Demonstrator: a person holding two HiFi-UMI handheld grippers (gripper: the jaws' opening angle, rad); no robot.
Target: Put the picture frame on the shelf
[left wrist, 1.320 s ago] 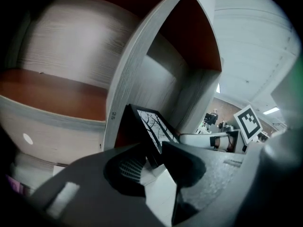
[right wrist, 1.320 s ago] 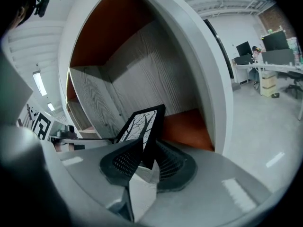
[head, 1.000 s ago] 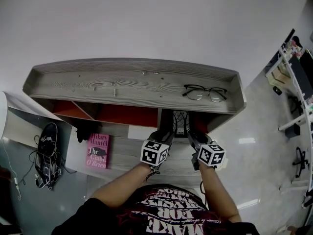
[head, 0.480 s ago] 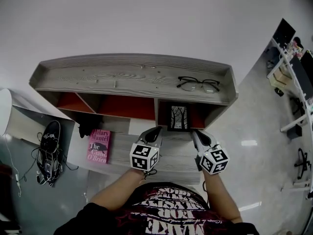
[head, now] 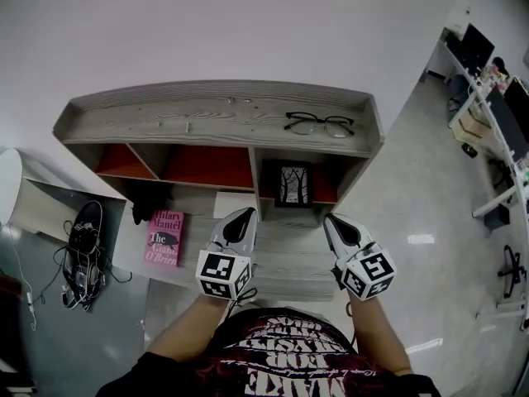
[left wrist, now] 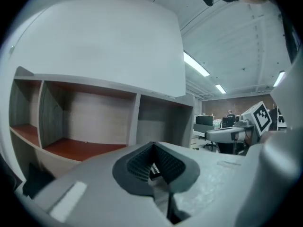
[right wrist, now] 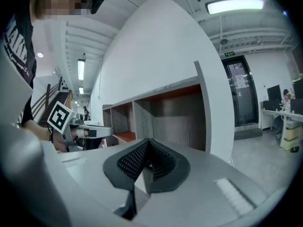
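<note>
- Wall (head: 248,23): plain white, behind the shelf.
- Shelf (head: 165,126): a grey wood unit with a rimmed top and open compartments with red-brown floors. It also appears in the left gripper view (left wrist: 90,126) and the right gripper view (right wrist: 180,112).
- Ledge (head: 281,259): a lower grey wood board in front of the compartments, beneath both grippers.
- Person (head: 281,354): a dark printed shirt and two bare forearms at the bottom edge of the head view.
- Left gripper (head: 244,216): held over the ledge and pointing toward the shelf, well short of the compartments. Its own view (left wrist: 154,167) shows the ribbed pads closed together with nothing between them.
- Right gripper (head: 337,223): level with the left one and apart from it. Its own view (right wrist: 144,167) shows the jaws clenched and empty. Each gripper's marker cube shows at the edge of the other's view.
- Shoe (head: 83,246): dark, with tangled cables, on the floor left of the shelf.
- Book (head: 165,236): pink, lying flat on the left part of the ledge.
- Frame (head: 293,184): black, holding a tree picture. It stands upright in the right compartment, just right of a divider, and neither gripper touches it.
- Glasses (head: 318,123): dark-rimmed, lying on the right part of the shelf top, above the frame's compartment.
</note>
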